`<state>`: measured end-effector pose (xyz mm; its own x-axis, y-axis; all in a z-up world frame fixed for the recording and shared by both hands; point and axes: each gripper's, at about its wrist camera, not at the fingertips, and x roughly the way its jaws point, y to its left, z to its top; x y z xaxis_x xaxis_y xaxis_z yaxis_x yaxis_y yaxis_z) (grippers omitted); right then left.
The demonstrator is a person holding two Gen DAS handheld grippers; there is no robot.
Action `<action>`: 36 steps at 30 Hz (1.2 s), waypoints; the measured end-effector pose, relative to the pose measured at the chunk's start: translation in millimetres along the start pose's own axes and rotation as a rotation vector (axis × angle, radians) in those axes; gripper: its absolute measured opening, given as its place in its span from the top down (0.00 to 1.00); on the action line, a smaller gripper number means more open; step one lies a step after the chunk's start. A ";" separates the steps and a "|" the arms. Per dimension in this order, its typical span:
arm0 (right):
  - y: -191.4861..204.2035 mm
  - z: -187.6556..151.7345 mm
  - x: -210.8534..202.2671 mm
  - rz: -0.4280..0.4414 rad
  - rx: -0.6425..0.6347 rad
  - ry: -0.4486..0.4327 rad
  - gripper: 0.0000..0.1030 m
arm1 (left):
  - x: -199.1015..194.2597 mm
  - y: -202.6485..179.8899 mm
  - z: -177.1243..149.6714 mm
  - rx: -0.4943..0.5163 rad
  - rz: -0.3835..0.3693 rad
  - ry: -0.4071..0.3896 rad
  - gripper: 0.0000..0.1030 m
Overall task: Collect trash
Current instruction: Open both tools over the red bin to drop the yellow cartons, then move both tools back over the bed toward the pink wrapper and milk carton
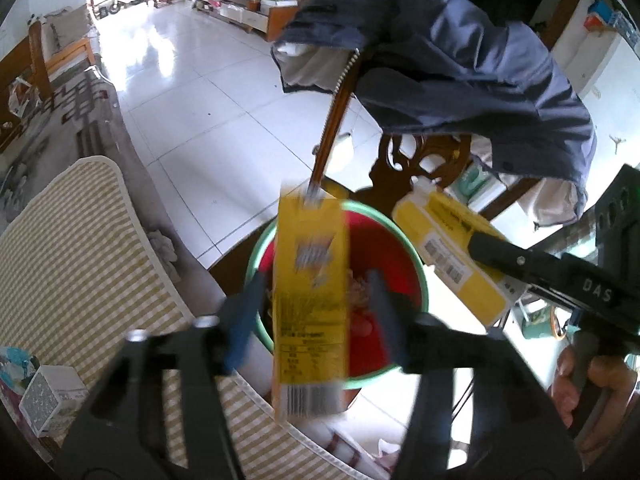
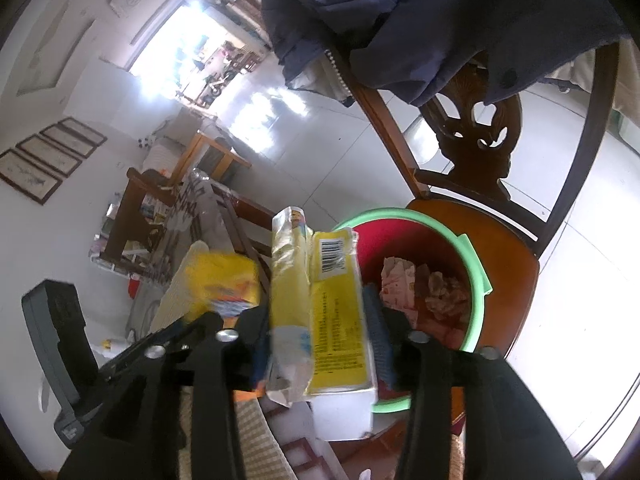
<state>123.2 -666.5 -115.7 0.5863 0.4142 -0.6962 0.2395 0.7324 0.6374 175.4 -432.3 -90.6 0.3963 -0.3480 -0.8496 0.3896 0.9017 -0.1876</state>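
Observation:
A red bucket with a green rim (image 1: 416, 264) stands on a wooden chair seat and holds crumpled paper; it also shows in the right wrist view (image 2: 474, 264). A yellow carton (image 1: 308, 304), blurred, sits between the open fingers of my left gripper (image 1: 316, 308), above the bucket; its fingers do not press it. My right gripper (image 2: 320, 332) is shut on a second yellow carton (image 2: 340, 308) with a crumpled wrapper (image 2: 288, 280) beside it, held at the bucket's near rim. The same carton shows in the left wrist view (image 1: 452, 256).
A wooden chair (image 2: 472, 152) with a dark blue jacket (image 1: 460, 52) draped over its back carries the bucket. A yellow checked cushion (image 1: 76, 264) lies at the left. White tiled floor (image 1: 192, 92) stretches beyond, with a wooden bench (image 1: 48, 56) far left.

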 end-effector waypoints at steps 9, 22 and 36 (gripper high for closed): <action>11.9 -3.3 0.6 -0.019 -0.039 -0.008 0.48 | -11.9 12.3 -4.5 -0.030 -0.005 -0.017 0.39; 66.2 -33.4 25.3 -0.012 -0.111 0.042 0.44 | -54.1 67.0 -56.4 -0.128 0.007 -0.019 0.39; 191.8 -130.3 84.9 0.010 -0.276 0.164 0.41 | -136.0 225.5 -148.2 -0.354 0.137 -0.064 0.39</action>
<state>118.1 -420.5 -95.6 0.4493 0.4876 -0.7486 0.0023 0.8373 0.5468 86.2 -143.6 -90.4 0.4800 -0.2234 -0.8484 0.0224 0.9698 -0.2427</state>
